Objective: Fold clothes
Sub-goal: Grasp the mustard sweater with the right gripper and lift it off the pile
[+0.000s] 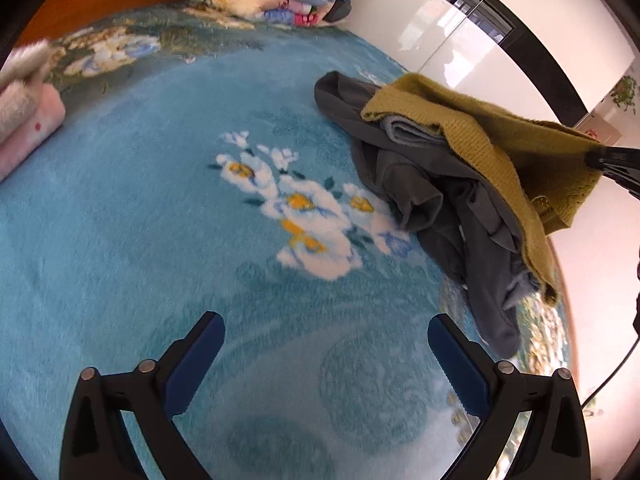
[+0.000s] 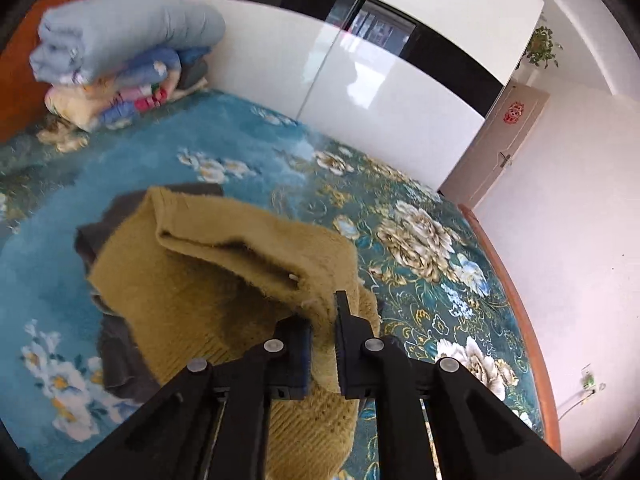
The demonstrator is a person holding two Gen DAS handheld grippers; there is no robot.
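Note:
A mustard knitted garment hangs lifted off a heap of clothes, with my right gripper shut on its edge. In the left wrist view the same mustard knit drapes over crumpled grey clothes at the right of the bed, and the right gripper pinches its corner. A pale blue piece shows under the knit. My left gripper stands open above the blue floral blanket, left of the heap, with nothing between its fingers.
Folded quilts are stacked at the head of the bed. A pink folded item lies at the left. A white glossy wardrobe and a door stand beyond the bed's wooden edge.

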